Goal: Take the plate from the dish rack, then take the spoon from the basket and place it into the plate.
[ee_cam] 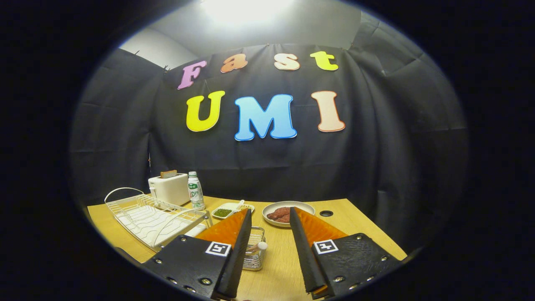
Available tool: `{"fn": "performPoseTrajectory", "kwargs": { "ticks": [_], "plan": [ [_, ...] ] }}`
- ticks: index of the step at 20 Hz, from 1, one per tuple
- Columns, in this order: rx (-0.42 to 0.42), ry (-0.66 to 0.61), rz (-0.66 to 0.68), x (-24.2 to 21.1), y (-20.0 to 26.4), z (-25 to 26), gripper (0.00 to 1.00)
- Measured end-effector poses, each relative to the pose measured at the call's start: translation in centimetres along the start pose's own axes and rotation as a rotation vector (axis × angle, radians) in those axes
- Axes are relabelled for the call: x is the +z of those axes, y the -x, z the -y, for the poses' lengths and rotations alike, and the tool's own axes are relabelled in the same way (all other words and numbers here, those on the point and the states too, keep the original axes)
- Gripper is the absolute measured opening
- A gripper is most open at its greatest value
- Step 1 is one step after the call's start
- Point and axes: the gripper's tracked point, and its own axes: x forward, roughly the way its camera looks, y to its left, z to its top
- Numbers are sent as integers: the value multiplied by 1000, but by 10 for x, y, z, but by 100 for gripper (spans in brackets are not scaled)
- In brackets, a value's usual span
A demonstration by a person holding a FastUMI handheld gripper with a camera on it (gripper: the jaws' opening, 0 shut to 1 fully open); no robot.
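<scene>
spoon (258,246) in basket (255,255) | gripper (271,215) spread wide, raised level above table (284,259)

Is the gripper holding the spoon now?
No, the gripper is open with nothing between its fingers, and the spoon stands in the wire basket beside the left finger.

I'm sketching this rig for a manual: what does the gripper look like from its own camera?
The gripper has two wedge-shaped fingers, orange on their tapered upper faces with black pads along the inner edges. Each joins a black plate studded with silver screws and carrying a white square black-patterned marker. No cables visible.
</scene>
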Motion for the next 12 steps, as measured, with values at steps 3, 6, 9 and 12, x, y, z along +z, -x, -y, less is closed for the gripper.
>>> {"fn": "performPoseTrajectory", "kwargs": {
  "ticks": [3, 6, 9, 12],
  "plan": [
    [14, -34, -13, -19, -21, -7, 57],
    [7, -42, -47, -35, -39, -7, 58],
    [11, -26, -58, -41, -47, -12, 24],
    [10, -22, -71, -38, -46, -18, 15]
  ]
}}
